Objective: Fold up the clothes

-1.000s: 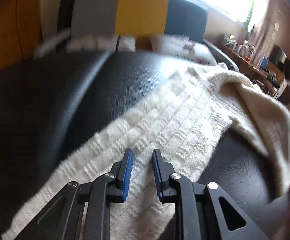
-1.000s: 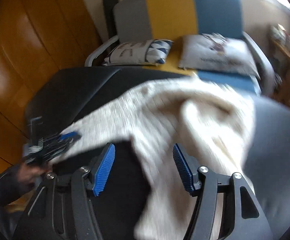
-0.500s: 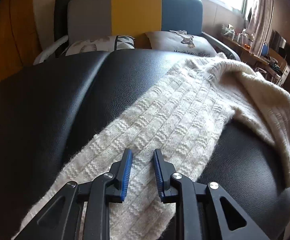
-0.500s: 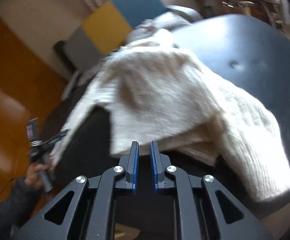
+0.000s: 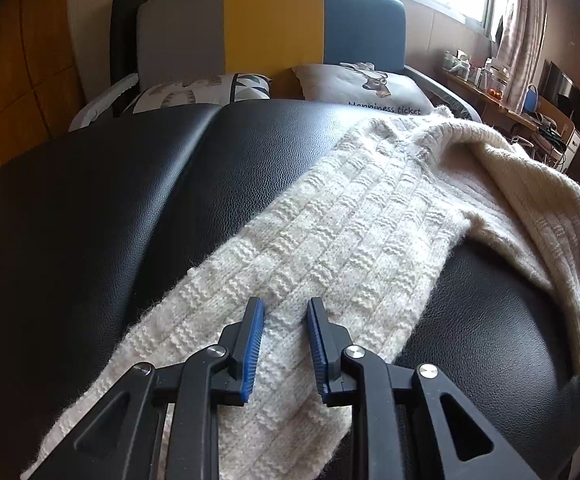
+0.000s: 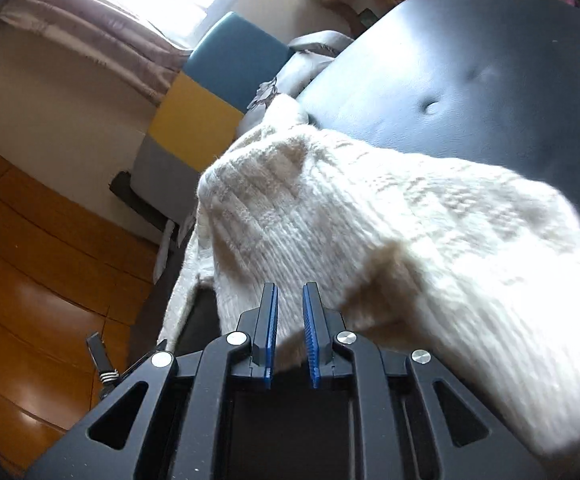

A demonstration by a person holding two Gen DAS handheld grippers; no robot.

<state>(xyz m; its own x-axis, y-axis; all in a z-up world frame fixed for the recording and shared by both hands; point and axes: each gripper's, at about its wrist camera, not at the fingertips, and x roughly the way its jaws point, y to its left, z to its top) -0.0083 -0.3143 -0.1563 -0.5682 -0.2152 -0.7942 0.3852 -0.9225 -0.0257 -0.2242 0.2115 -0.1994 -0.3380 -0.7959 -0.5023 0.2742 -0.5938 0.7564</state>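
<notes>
Holding the cream chunky-knit sweater [image 5: 353, 232] at two places, you were partway into a fold on the black padded leather surface [image 5: 110, 200]. Your left gripper [image 5: 282, 312] hovered low over the long knit sleeve that ran away ahead of its fingers; those fingers stood a little apart, and whether they pinched any wool I could not tell. Your right gripper [image 6: 290, 300] had its fingers nearly together with a raised edge of the sweater [image 6: 369, 232] between them, the bulk bunched just ahead and to their right. My judgement: the lifted edge needed carrying across the body and laying flat, with the sleeve kept from dragging.
</notes>
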